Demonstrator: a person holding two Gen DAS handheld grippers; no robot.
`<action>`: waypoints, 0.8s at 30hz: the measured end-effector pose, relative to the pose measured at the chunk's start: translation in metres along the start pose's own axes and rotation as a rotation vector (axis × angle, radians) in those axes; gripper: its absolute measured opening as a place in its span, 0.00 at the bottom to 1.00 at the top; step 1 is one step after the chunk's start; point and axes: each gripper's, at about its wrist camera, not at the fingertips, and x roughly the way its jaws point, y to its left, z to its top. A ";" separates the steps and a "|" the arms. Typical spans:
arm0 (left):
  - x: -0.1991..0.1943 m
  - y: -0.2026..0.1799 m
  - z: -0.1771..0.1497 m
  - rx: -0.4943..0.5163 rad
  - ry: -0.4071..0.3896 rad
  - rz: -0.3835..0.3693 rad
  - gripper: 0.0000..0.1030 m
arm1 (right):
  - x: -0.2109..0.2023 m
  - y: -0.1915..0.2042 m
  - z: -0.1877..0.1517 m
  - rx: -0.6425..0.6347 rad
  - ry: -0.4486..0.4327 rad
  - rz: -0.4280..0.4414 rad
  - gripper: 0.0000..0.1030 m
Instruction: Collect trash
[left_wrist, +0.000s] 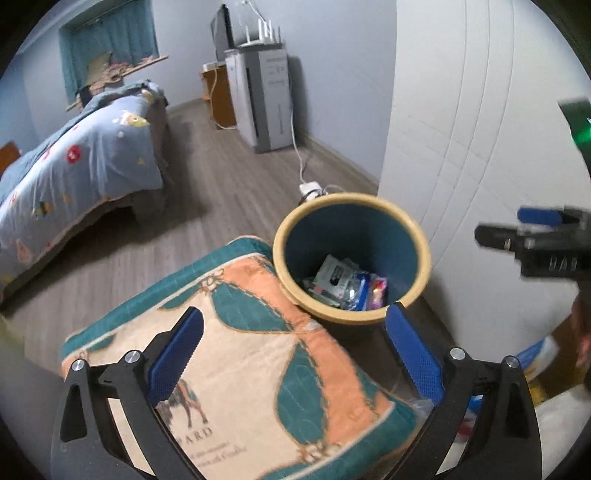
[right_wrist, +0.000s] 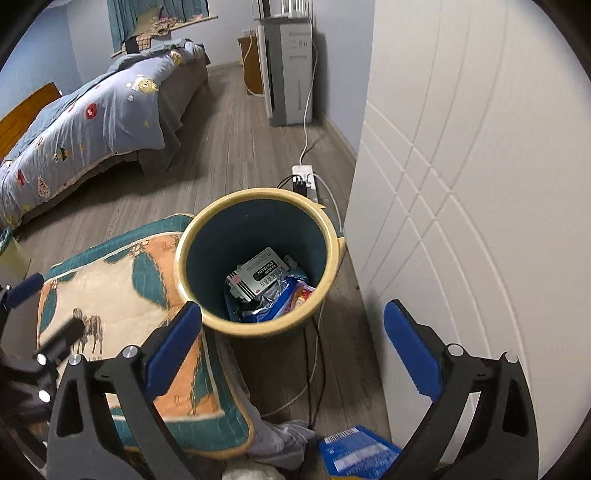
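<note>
A trash bin with a yellow rim (left_wrist: 424, 254) (right_wrist: 183, 273) and a teal inside stands on the wooden floor by a white panelled door. At its bottom lies trash (left_wrist: 345, 284) (right_wrist: 266, 286): a white printed box, blue and silver wrappers and a pink one. My left gripper (left_wrist: 295, 312) hangs open over the cushion and the bin's near edge, with nothing between its blue pads. Just short of the bin, my right gripper (right_wrist: 292, 307) is also open and empty. Each gripper shows at the edge of the other's view. A blue packet (right_wrist: 354, 454) lies on the floor below the right gripper.
A patterned teal and orange cushion (left_wrist: 236, 354) (right_wrist: 110, 295) sits left of the bin. The white door (right_wrist: 461, 221) stands close on the right. Behind the bin are a power strip (right_wrist: 304, 177) with cables, a bed (right_wrist: 92, 122) and a white appliance (right_wrist: 291, 74). Grey cloth (right_wrist: 284, 439) lies near the packet.
</note>
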 end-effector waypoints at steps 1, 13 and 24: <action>-0.011 0.000 -0.001 -0.017 -0.023 -0.007 0.95 | -0.007 0.002 -0.003 -0.006 -0.009 -0.002 0.94; -0.067 0.005 -0.013 -0.103 -0.152 -0.010 0.95 | -0.074 0.006 -0.010 -0.007 -0.222 -0.015 0.94; -0.081 0.003 -0.005 -0.053 -0.203 -0.005 0.95 | -0.073 0.017 -0.024 -0.044 -0.237 -0.019 0.94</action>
